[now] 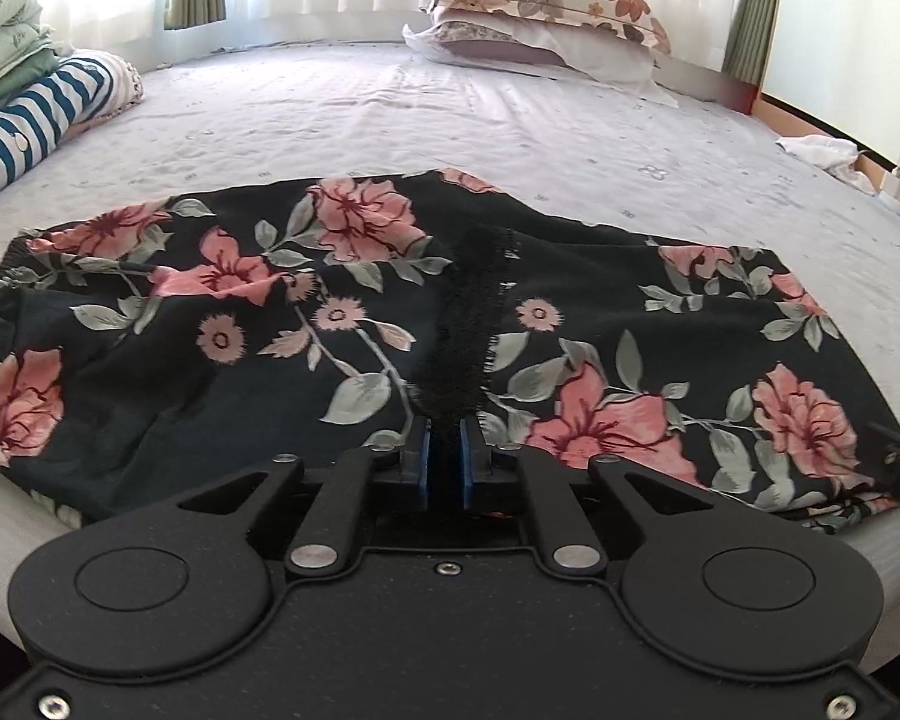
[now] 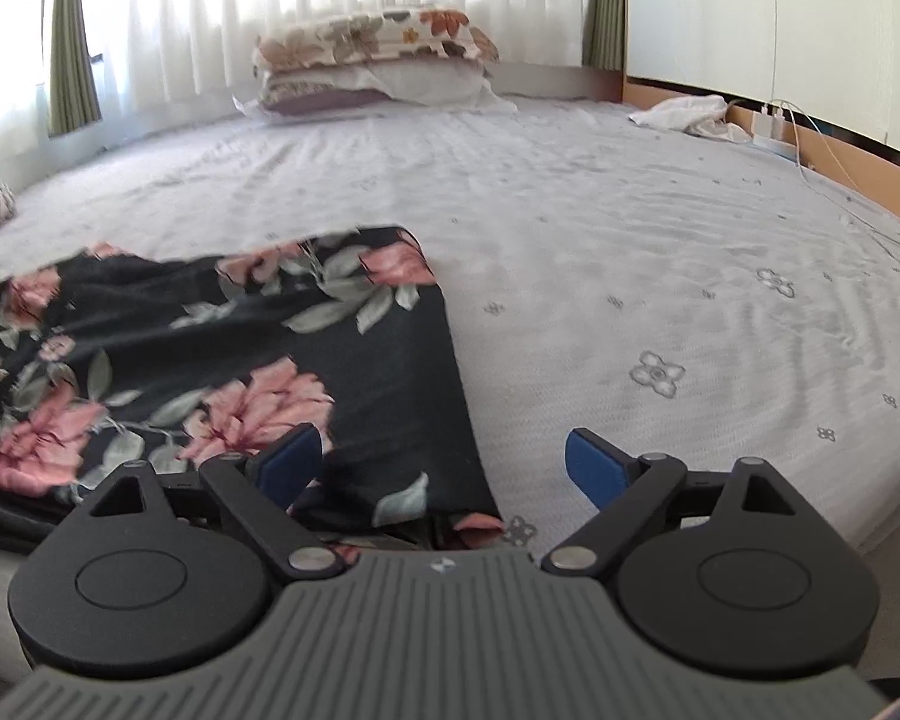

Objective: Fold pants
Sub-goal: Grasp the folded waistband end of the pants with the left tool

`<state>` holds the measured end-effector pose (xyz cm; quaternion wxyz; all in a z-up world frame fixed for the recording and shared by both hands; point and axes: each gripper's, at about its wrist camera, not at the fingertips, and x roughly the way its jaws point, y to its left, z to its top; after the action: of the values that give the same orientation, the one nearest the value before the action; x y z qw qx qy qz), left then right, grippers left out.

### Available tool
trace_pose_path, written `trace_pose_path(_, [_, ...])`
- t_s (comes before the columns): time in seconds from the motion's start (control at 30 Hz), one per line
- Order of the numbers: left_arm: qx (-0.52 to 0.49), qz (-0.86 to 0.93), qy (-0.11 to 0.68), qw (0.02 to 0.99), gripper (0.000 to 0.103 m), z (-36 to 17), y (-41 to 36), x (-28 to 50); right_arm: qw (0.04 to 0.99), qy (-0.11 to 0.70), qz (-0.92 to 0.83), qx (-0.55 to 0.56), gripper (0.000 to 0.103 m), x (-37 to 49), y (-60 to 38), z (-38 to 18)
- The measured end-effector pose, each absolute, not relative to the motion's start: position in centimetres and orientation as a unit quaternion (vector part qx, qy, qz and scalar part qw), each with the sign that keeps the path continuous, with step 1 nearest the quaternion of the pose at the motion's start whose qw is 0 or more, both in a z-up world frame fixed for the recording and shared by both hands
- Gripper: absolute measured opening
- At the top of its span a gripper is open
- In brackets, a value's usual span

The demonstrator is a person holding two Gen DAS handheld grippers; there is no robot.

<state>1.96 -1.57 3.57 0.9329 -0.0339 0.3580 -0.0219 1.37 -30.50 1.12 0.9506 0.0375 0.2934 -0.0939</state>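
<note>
Two hand-held grippers angled down: left hand-held gripper (image 1: pixel 444 441) pinching pants (image 1: pixel 330 324) lace strip; right hand-held gripper (image 2: pixel 444 462) spread wide.

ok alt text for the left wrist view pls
The left claw is shut on the black lace strip at the near edge of black floral pants spread on a pale bedsheet. Pillows are stacked at the far end, folded bedding at left.
</note>
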Motion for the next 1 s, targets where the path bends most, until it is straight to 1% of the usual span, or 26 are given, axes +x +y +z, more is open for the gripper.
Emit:
trace_pose_path(0.1, [-0.038, -0.015, 0.363, 0.931, 0.01, 3.5, -1.1, 2.0, 0.952, 0.289, -0.096, 0.038, 0.095, 1.5, -30.6, 1.1])
trace_pose_path(0.23, [-0.04, -0.013, 0.361, 0.932, 0.012, 3.5, -0.5, 1.9, 0.942, 0.318, -0.105, 0.029, 0.096, 2.3, -30.7, 0.0])
trace_pose_path(0.27, [-0.041, -0.013, 0.36, 0.932, 0.012, 3.5, -0.4, 1.8, 0.942, 0.317, -0.106, 0.023, 0.097, 2.4, -30.6, -0.2])
trace_pose_path(0.37, [-0.05, -0.008, 0.357, 0.933, 0.012, 3.8, 0.5, 1.7, 0.944, 0.312, -0.108, 0.017, 0.098, 2.2, -30.2, 0.0])
trace_pose_path(0.43, [-0.057, 0.0, 0.351, 0.935, 0.015, 4.1, 1.3, 1.5, 0.949, 0.299, -0.102, 0.025, 0.098, 1.9, -30.1, 0.6])
trace_pose_path(0.53, [-0.071, 0.02, 0.335, 0.939, 0.028, 4.8, 3.1, 1.3, 0.957, 0.275, -0.096, 0.014, 0.098, 1.5, -29.1, 1.5])
trace_pose_path(0.6, [-0.084, 0.038, 0.323, 0.942, 0.042, 5.2, 4.7, 1.2, 0.96, 0.264, -0.09, 0.003, 0.098, 1.5, -28.2, 2.0])
trace_pose_path(0.63, [-0.09, 0.051, 0.317, 0.943, 0.044, 5.3, 5.5, 1.2, 0.962, 0.26, -0.085, -0.003, 0.098, 1.5, -27.8, 2.1])
trace_pose_path(0.7, [-0.097, 0.087, 0.306, 0.943, 0.051, 5.4, 7.5, 1.2, 0.963, 0.256, -0.079, -0.01, 0.098, 1.7, -27.0, 2.3])
trace_pose_path(0.93, [-0.112, 0.226, 0.288, 0.924, 0.058, 4.3, 14.8, 1.3, 0.963, 0.263, -0.061, -0.025, 0.098, 2.1, -24.9, 2.0])
trace_pose_path(1.0, [-0.117, 0.259, 0.279, 0.917, 0.062, 3.8, 16.6, 1.3, 0.962, 0.265, -0.057, -0.03, 0.098, 2.3, -24.4, 1.9])
